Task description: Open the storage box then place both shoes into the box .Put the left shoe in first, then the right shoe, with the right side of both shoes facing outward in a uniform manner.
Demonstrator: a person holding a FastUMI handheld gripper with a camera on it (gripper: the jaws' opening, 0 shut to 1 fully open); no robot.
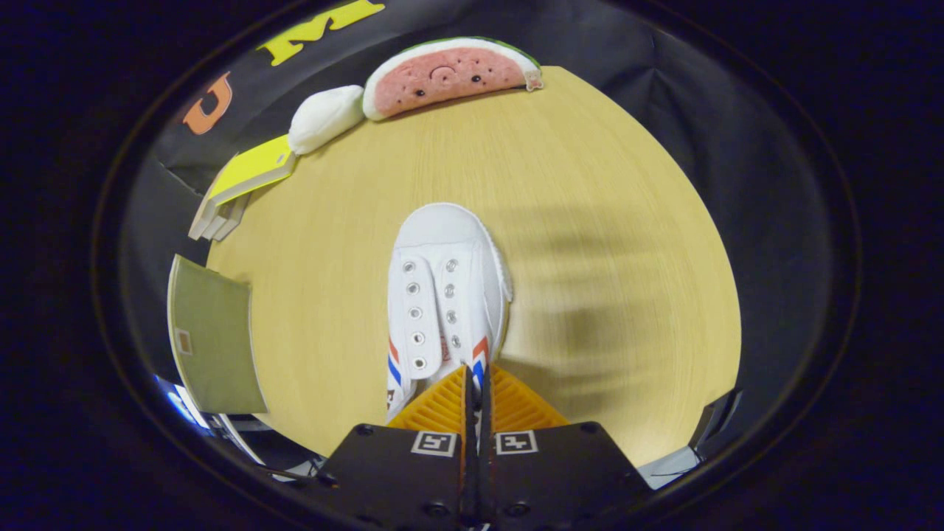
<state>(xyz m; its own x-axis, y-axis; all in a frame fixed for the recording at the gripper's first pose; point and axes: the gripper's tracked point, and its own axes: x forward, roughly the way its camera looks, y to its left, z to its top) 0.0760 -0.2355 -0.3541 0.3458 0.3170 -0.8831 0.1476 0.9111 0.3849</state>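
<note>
A: Where's the shoe (446, 295)?

B: Straight ahead of the claw (476, 383), long axis in line with it, toe toward the desk's (605, 221) far edge.

A: Claw?

B: 2 fingers clenched on the shoe's rear rim, I judge.

A: Writing?

B: Red-blue stripes; nothing legible.

Worktop (590, 221): pale wood grain, smooth, matt. White shoe (446, 287): canvas-like cloth, matt, with small shiny metal eyelets and a smoother rubbery toe cap. Tongs (476, 391): ribbed orange plastic fingers (442, 405) pressed together on the shoe's heel edge, mounted on matt black plastic blocks. Far off: watermelon cushion (450, 74), soft plush; white pillow (324, 118), soft cloth. Far left: yellow books (247, 173), smooth paper covers. Left: olive board (214, 339), flat, matt.
</note>
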